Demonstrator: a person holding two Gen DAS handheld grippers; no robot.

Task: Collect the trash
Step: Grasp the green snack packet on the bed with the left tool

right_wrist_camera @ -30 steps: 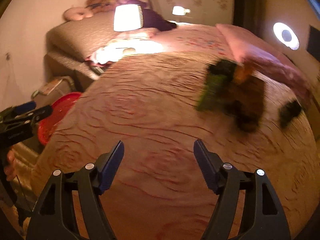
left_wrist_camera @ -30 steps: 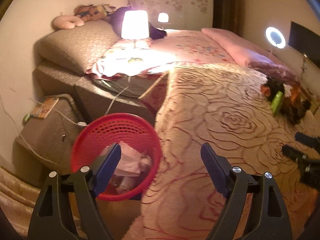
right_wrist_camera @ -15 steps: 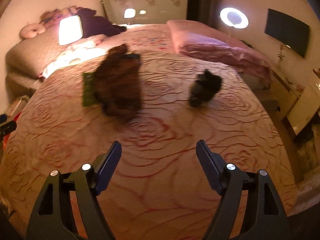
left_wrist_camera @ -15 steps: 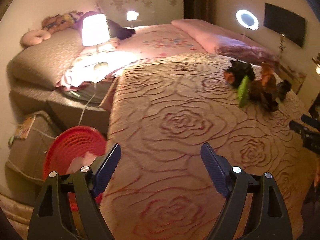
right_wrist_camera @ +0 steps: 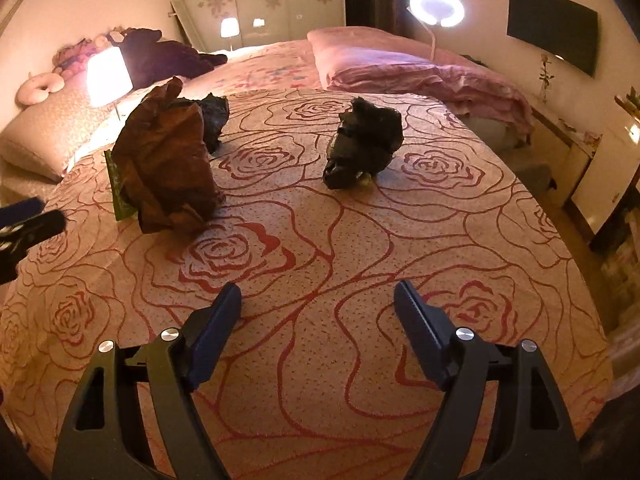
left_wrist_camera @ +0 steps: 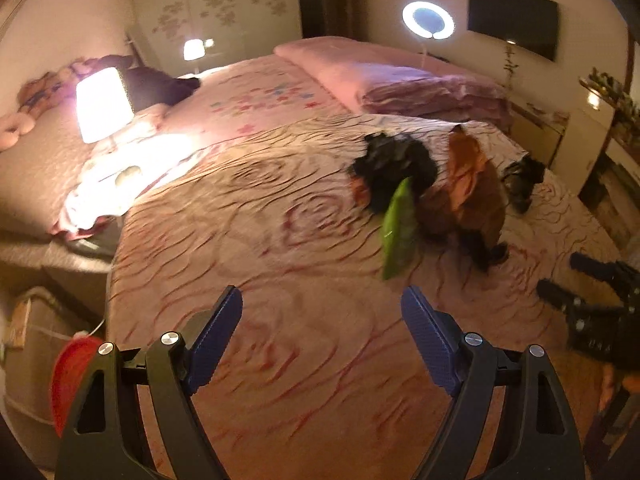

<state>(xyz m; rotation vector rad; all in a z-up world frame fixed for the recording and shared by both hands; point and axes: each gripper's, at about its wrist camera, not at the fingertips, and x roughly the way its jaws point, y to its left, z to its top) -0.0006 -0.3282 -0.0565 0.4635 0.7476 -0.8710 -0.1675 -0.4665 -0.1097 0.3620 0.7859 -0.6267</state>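
Trash lies on the rose-patterned bedspread (right_wrist_camera: 360, 240). A crumpled brown paper bag (right_wrist_camera: 168, 172) stands at the left, with a green wrapper (right_wrist_camera: 118, 192) behind it and a black crumpled bag (right_wrist_camera: 216, 116) beyond. Another black crumpled bag (right_wrist_camera: 364, 142) lies mid-bed. In the left wrist view the same items show as the brown bag (left_wrist_camera: 472, 188), the green wrapper (left_wrist_camera: 398, 228) and black bags (left_wrist_camera: 394, 164) (left_wrist_camera: 522, 180). A red basket (left_wrist_camera: 70, 376) sits at the bed's left side. My left gripper (left_wrist_camera: 322, 336) and right gripper (right_wrist_camera: 318, 326) are both open and empty above the bed.
A lit bedside lamp (left_wrist_camera: 102, 106) stands on a cloth-covered nightstand (left_wrist_camera: 100, 196) at the left. Pink pillows and a folded quilt (right_wrist_camera: 420, 76) lie at the bed's far side. A ring light (right_wrist_camera: 436, 6) and a wall TV (right_wrist_camera: 552, 30) are at the right.
Both grippers swung right, away from the red basket and toward the trash on the bed. The right view has settled with the bags in front. Both stayed open.
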